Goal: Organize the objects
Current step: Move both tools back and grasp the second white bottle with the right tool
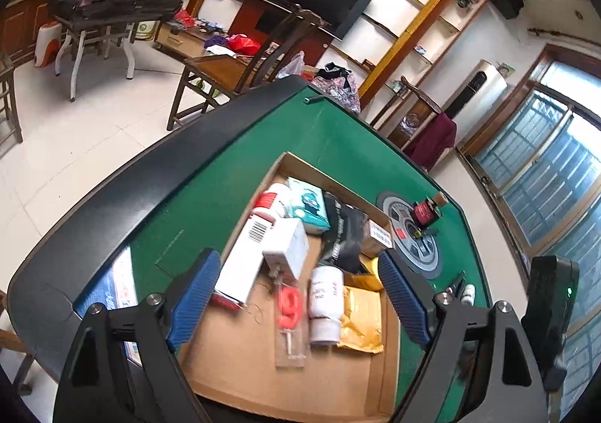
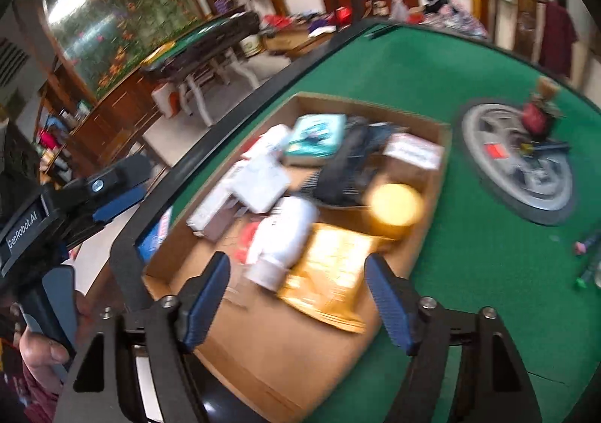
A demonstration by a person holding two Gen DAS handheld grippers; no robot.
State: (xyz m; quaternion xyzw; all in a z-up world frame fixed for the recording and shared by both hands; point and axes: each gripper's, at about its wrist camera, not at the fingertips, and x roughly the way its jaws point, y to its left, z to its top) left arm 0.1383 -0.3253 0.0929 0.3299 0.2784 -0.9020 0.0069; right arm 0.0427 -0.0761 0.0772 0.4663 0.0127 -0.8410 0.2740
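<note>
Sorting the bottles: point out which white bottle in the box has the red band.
The far one at the cardboard box's back left. The nearer white bottle, beside the yellow packet, lacks it.

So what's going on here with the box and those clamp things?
A person is tidying small things into a cardboard box on a green table, using a hand-held gripper in each hand. Both the left gripper and the right gripper are open and empty above the box. Inside lie a white bottle, a yellow packet, a tissue pack and other items. A few things are still out on the table.
</note>
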